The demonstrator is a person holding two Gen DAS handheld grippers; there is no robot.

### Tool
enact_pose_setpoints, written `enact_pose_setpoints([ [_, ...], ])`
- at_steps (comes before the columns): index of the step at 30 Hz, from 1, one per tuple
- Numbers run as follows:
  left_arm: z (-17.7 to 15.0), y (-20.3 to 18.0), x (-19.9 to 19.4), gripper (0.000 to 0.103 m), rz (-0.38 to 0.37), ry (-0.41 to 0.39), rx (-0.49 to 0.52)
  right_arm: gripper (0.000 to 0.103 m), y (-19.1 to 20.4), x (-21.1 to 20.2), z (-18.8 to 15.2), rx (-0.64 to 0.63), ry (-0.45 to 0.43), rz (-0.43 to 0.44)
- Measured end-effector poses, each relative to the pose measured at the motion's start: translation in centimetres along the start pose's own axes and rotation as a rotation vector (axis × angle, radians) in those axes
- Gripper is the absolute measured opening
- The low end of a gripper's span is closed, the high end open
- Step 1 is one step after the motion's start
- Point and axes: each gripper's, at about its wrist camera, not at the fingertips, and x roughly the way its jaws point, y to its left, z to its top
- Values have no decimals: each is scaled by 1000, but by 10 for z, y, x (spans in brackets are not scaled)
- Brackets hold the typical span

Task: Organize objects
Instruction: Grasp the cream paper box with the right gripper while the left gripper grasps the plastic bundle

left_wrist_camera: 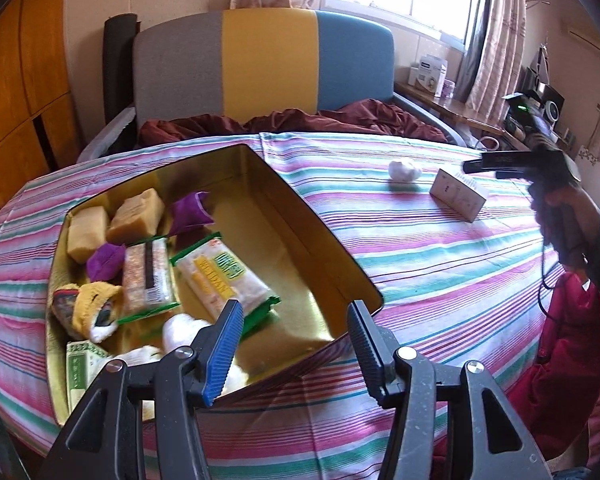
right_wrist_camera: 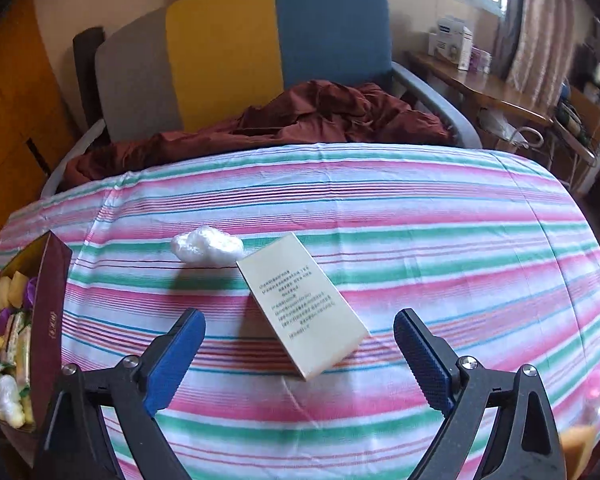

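right claw (right_wrist_camera: 299,354) spread wide, nothing between the blue pads (right_wrist_camera: 171,364), hovering just above the striped cloth (right_wrist_camera: 440,240) with a cream box (right_wrist_camera: 304,308) lying flat straight ahead of the gap, small print on its upper face, turned at a slant. just beyond the far left corner of that box, a white crumpled wad (right_wrist_camera: 206,246), close to the box, touching or not cannot be told. far left edge of the same view: a dark red tin wall (right_wrist_camera: 50,312) with gold inside and mixed packets heaped in it. left claw (left_wrist_camera: 296,348) partly apart and gripping nothing, held over the near right corner of the gold tin (left_wrist_camera: 300,224), which sits on the left half of the cloth. inside the tin, crowded toward its left side: two tan blocks (left_wrist_camera: 138,216) at the far end, purple pouches (left_wrist_camera: 192,214) beside them, two clear snack packets (left_wrist_camera: 224,280) with green edges in the middle, a yellow soft toy (left_wrist_camera: 94,306) at the left wall, white wads (left_wrist_camera: 180,328) and a green-printed packet (left_wrist_camera: 82,372) at the near end. right part of the tin floor bare. off to the right in the left view, a hand (left_wrist_camera: 568,220) gripping the other tool above the cream box, with the white wad a little to its left, both well apart from the tin. behind the table, a grey, yellow and blue chair (left_wrist_camera: 268,60) with dark red fabric (left_wrist_camera: 292,120) bunched on the seat.
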Motion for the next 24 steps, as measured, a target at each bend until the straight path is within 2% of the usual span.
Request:
enact_pose_setpoints([
  [7, 12, -13, 11, 55, -25, 12, 24, 97, 10, 48, 5, -92, 129, -50],
  [8, 13, -16, 11, 55, -30, 9, 31, 90, 10, 51, 2, -95, 138, -60],
  [9, 15, -19, 13, 55, -36, 9, 38, 69, 8, 53, -3, -89, 141, -58],
  [10, 16, -23, 14, 55, -43, 12, 45, 62, 5, 53, -9, -69, 147, -42],
  [11, 17, -26, 16, 55, -49, 14, 50, 50, 2, 52, -14, -47, 147, -26],
  [14, 20, -36, 23, 55, -73, 30, 60, 50, -2, 48, -31, -33, 141, -14],
  [19, 26, -55, 27, 55, -125, 42, 82, 50, -5, 48, -30, -10, 141, -13],
  [24, 35, -68, 34, 54, -139, 54, 85, 51, -10, 52, -30, 8, 155, -17],
])
